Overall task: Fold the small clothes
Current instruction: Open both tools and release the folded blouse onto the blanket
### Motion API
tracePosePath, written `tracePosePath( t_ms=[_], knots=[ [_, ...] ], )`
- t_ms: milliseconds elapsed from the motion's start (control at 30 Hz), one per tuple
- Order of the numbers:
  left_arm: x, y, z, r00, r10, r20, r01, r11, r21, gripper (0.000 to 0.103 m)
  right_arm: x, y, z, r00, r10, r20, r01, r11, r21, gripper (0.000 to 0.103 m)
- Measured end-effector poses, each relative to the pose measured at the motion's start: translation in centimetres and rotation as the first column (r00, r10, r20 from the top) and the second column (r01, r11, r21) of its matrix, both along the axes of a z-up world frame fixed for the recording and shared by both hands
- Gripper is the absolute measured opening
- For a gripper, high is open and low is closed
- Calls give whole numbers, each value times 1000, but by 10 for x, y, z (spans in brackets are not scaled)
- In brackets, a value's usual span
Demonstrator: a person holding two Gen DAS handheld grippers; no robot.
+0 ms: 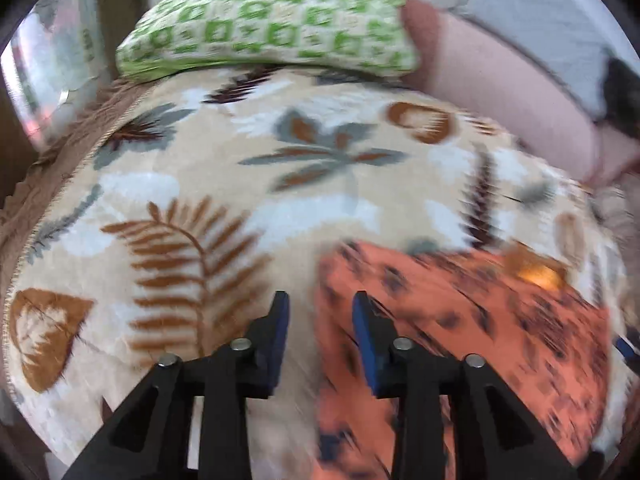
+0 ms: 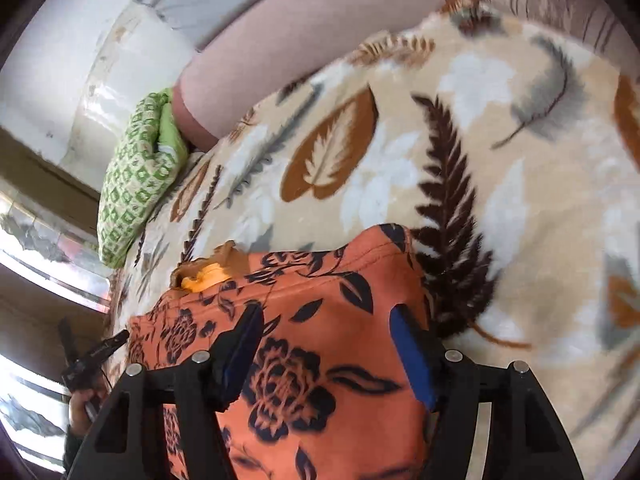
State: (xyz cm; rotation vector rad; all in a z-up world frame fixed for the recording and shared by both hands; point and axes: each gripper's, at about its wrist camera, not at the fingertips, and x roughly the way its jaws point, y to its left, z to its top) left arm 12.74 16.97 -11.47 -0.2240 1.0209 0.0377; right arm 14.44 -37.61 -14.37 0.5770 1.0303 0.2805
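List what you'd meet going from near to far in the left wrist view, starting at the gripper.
left gripper, open → orange floral garment → leaf-print blanket → green patterned pillow

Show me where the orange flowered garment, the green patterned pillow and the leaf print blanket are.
Orange garment with black flowers [image 2: 320, 308]: right wrist view, its flat middle.
Green and cream patterned pillow [image 1: 272, 24]: left wrist view, top face.
Beige leaf-print fleece blanket [image 1: 224, 184]: left wrist view, bare middle.
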Motion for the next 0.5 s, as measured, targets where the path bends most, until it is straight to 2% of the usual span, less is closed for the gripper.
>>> tracePosePath(
  t_ms=[133,200,233,267,300,333,367,433,500],
  knots=[
    [-58,-32,18,982,-167,93,167,986,6,63,-34,2,14,998,61,0,-60,991,118,69],
    [-81,-44,9,972,-221,74,221,975,19,66,-48,13,4,992,119,-34,-110,974,197,74],
    [-85,-47,1,975,-220,32,218,975,38,66,-53,18,-10,984,160,-73,-142,969,202,74],
    [-86,-45,-18,982,-184,-41,187,979,82,66,-53,21,-21,983,154,-102,-136,977,162,74],
    [-87,-40,-32,985,-140,-97,150,982,116,69,-54,14,-39,982,95,-162,-77,991,113,72],
    [-88,-32,-41,984,-106,-141,121,988,100,69,-56,4,-44,985,36,-171,-7,986,168,69],
    [-95,-20,-35,991,-68,-111,73,997,38,69,-59,-1,-42,986,4,-167,29,981,194,69],
    [-108,-7,-12,999,-10,-36,11,999,44,68,-67,3,-15,994,-26,-106,37,994,103,71],
    [-118,1,4,1000,2,8,-2,999,49,68,-74,15,7,999,23,-27,-22,997,71,72]
  ],
)
